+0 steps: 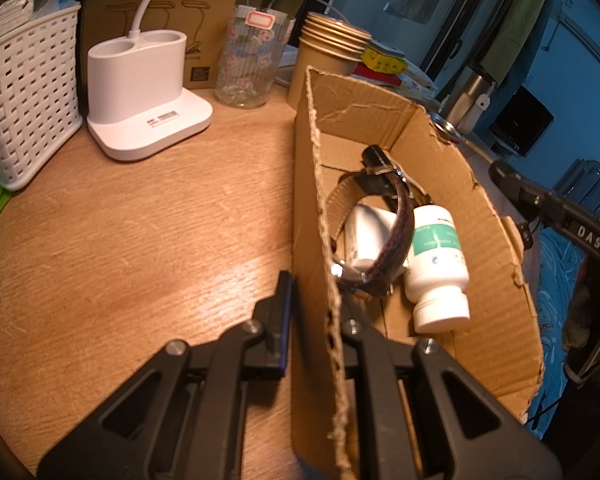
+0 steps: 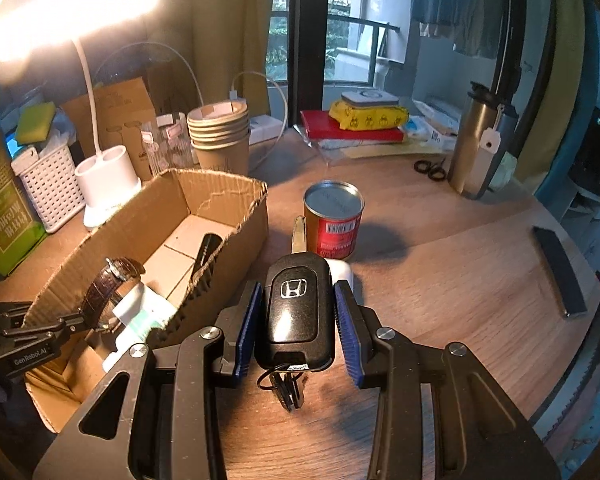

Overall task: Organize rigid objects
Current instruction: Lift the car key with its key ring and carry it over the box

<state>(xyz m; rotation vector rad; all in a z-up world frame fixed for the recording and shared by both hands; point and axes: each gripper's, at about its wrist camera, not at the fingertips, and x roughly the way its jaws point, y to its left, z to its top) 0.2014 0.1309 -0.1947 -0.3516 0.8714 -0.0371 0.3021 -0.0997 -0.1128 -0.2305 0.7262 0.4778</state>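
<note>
My right gripper (image 2: 296, 312) pinches car key (image 2: 298, 304); red can (image 2: 334, 220) just ahead. Left gripper (image 1: 312, 320) clamps cardboard box (image 1: 496, 280) wall.

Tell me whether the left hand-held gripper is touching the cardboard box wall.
Touching. The left wrist view shows the left hand-held gripper clamped on the near wall of the cardboard box, one finger outside and one inside, no gap at the torn edge.
</note>
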